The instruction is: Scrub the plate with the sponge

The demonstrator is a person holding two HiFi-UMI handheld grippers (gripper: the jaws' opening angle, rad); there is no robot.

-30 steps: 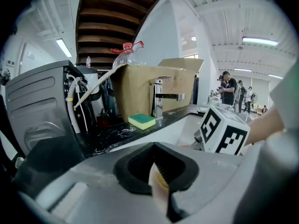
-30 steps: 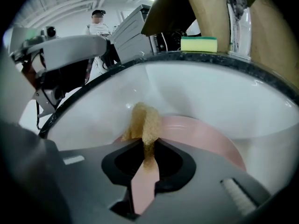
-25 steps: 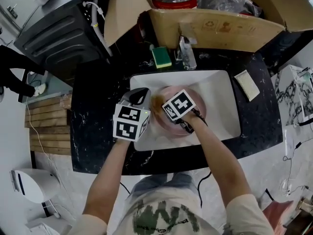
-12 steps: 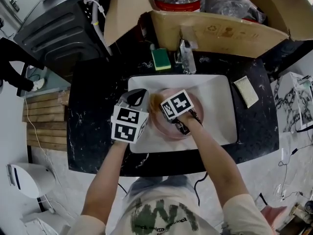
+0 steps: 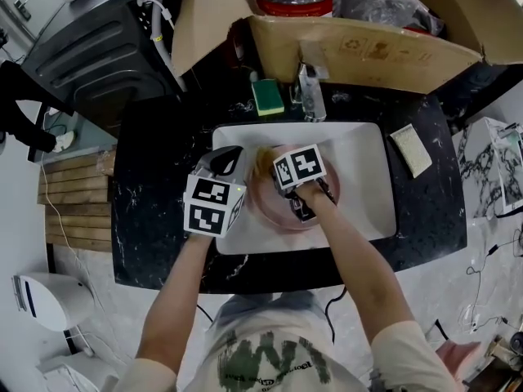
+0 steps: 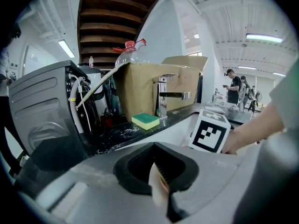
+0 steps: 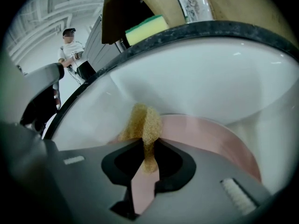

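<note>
One pink plate (image 7: 205,134) lies in the white sink (image 5: 359,153), toward its left half. There are two sponges. A tan one (image 7: 142,122) is over the plate's left part. A green-and-yellow one (image 5: 268,96) sits on the dark counter (image 5: 155,178) behind the sink's back left corner, just beside the single faucet (image 5: 311,92). There are two grippers, one in each hand.

The left gripper (image 6: 158,183) is at the sink's left edge, its jaws pinched together on the plate's thin rim. The right gripper (image 7: 145,158) is over the plate, jaws clamped on the tan sponge, which bulges out ahead of them and presses against the pink surface.

Both bare forearms reach forward from the person's chest into the sink. The left one runs nearly straight up to the sink's left side. The right one angles inward across the sink's front rim, with the hand above the middle of the plate. One cardboard box (image 5: 359,51) stands behind the sink.
</note>
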